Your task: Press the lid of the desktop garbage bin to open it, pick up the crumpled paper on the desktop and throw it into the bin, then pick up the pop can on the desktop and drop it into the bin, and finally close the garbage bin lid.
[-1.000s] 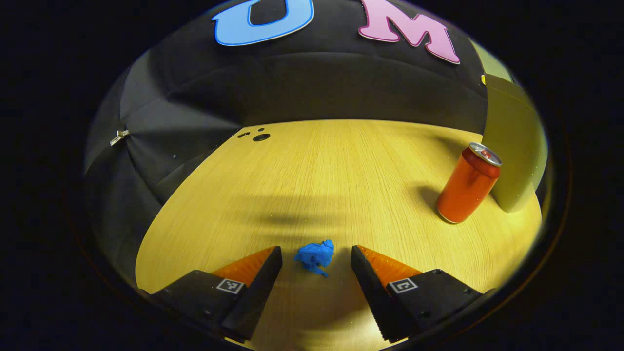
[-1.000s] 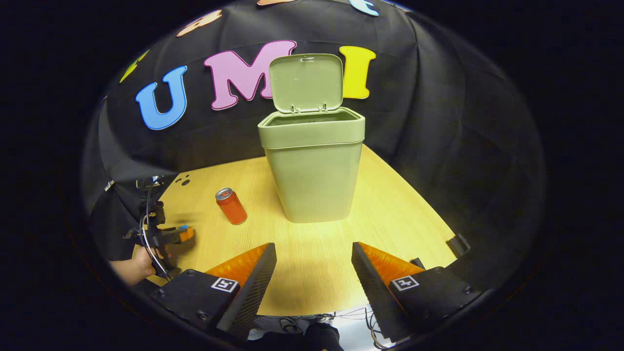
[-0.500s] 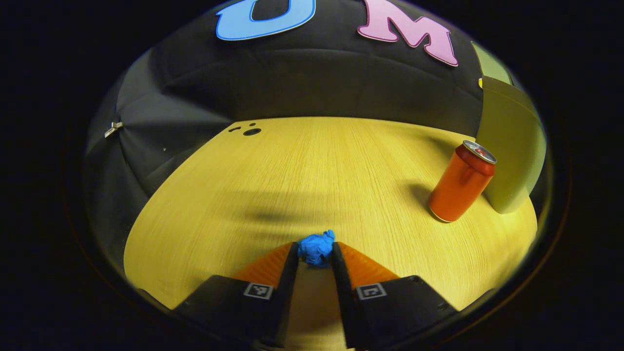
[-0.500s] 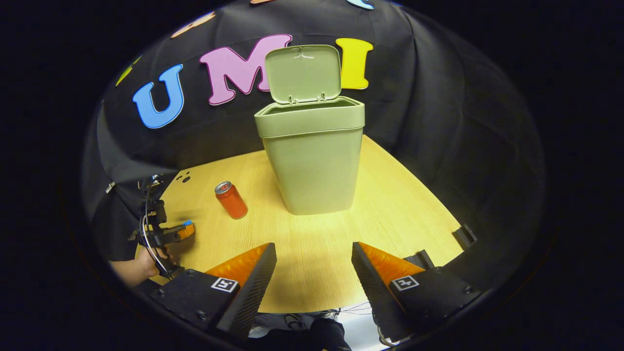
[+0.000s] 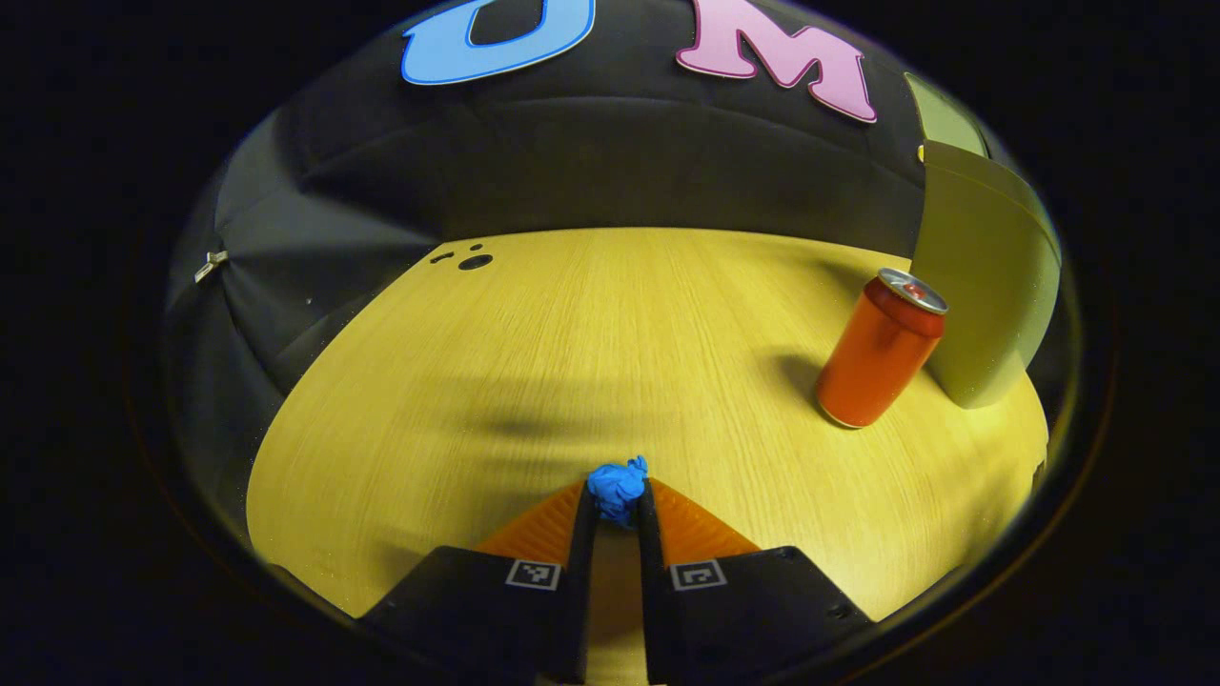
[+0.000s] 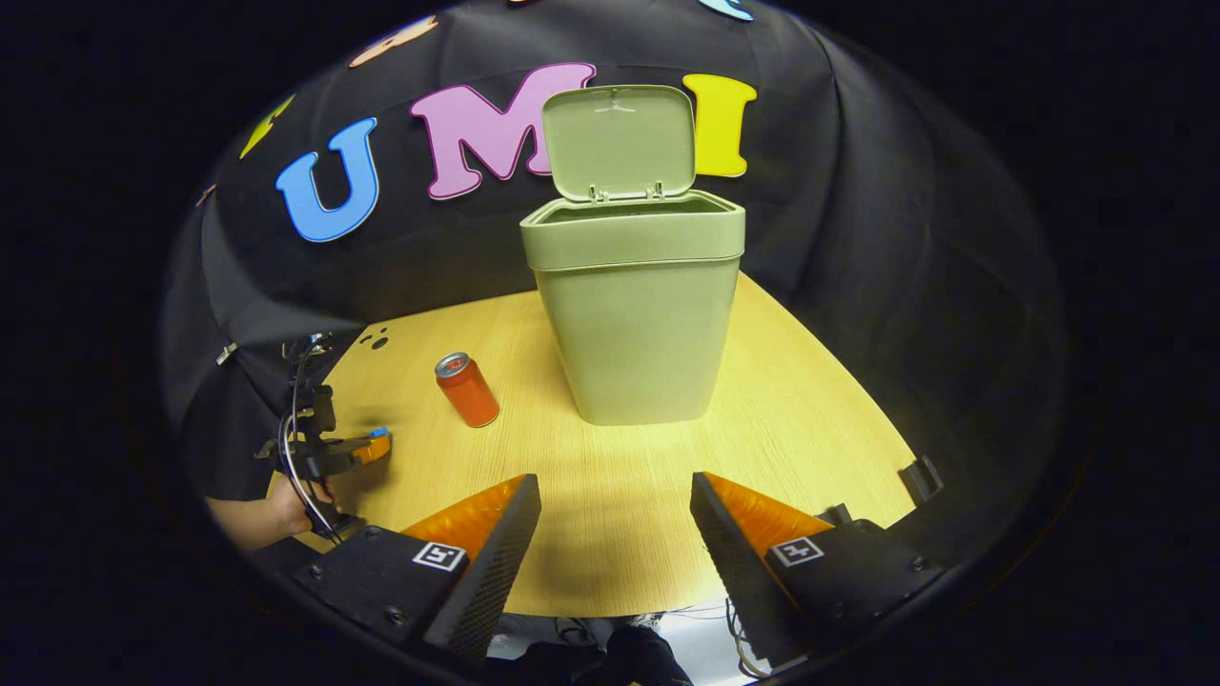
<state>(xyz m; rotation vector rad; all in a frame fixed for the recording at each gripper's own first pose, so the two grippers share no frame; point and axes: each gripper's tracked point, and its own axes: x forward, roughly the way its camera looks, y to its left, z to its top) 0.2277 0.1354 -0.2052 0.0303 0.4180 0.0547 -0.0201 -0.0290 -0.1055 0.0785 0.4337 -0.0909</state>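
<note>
In the left gripper view, the left gripper (image 5: pixel 618 497) was closed tight on the blue paper ball (image 5: pixel 618 486), low over the table (image 5: pixel 572 343); the can (image 5: pixel 879 349) stood beside the bin (image 5: pixel 986 286). The right gripper view showed the bin's lid (image 6: pixel 618 141) standing open and the right gripper (image 6: pixel 615 505) spread wide, holding nothing.

My left gripper (image 5: pixel 615 495) view sits low and close over the table (image 5: pixel 591 333), facing the back wall, with the pop can (image 5: pixel 879 350) and bin (image 5: pixel 986 276) at its right edge. My right gripper (image 6: pixel 615 495) view looks from higher and farther back, facing the bin (image 6: pixel 637 305). Both share the table (image 6: pixel 810 419), can (image 6: pixel 467 390) and bin.
</note>
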